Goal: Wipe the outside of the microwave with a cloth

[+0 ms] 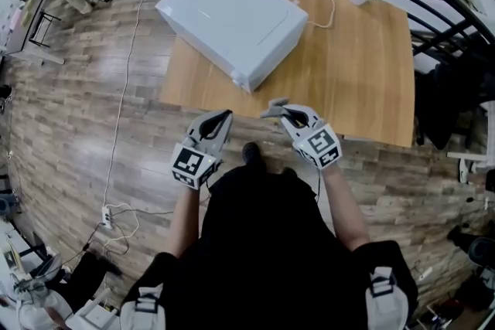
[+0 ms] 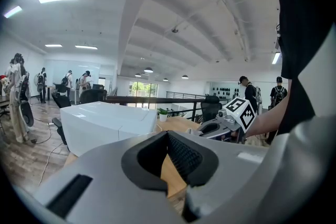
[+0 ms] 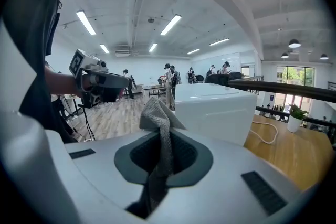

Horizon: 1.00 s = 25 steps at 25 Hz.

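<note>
Now | right tongs (image 3: 160,132) clamped on grey cloth (image 3: 157,110); left tongs (image 2: 168,137) tips together, empty | microwave (image 1: 232,18) well apart from both

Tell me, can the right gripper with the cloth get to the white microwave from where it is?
Probably yes. The right gripper, shut on the cloth, hangs at the near edge of the table, and only bare wood lies between it and the microwave; nothing blocks the way.
</note>
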Motion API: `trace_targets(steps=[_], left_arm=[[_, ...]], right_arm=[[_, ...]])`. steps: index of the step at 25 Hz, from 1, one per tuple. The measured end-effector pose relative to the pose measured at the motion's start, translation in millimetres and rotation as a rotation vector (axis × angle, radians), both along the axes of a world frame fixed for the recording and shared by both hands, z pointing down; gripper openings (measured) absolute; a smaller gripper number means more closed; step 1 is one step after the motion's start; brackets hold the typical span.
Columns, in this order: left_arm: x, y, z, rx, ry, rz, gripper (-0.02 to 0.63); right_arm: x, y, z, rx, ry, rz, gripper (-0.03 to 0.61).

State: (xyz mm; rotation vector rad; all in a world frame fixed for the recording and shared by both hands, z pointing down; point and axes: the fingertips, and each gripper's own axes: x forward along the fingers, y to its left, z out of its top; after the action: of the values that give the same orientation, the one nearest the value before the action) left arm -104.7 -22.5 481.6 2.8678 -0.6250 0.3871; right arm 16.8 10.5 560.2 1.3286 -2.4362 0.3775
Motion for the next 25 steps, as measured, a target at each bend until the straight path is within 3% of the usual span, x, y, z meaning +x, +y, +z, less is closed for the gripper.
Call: trace_targets(steps=[9,16,25], left_arm=[[-1.0,-29.0,3.4,-0.008,0.000,0.053,0.002],[-0.2,-37.1,0.9,0.011,0.008,0.076,0.002],[-20.3,-32.8,2.8,-0.019,-0.016,-0.007,0.002]], right_arm=[[0.2,-30.3,16.1,-0.032,-0.004,0.068,0.015],[-8.3,-56.4,19.7,0.000,-0.012,0.052,0.015],[-21.9,-84.4,25.7,-0.046,0.021,-0.036,0.016]])
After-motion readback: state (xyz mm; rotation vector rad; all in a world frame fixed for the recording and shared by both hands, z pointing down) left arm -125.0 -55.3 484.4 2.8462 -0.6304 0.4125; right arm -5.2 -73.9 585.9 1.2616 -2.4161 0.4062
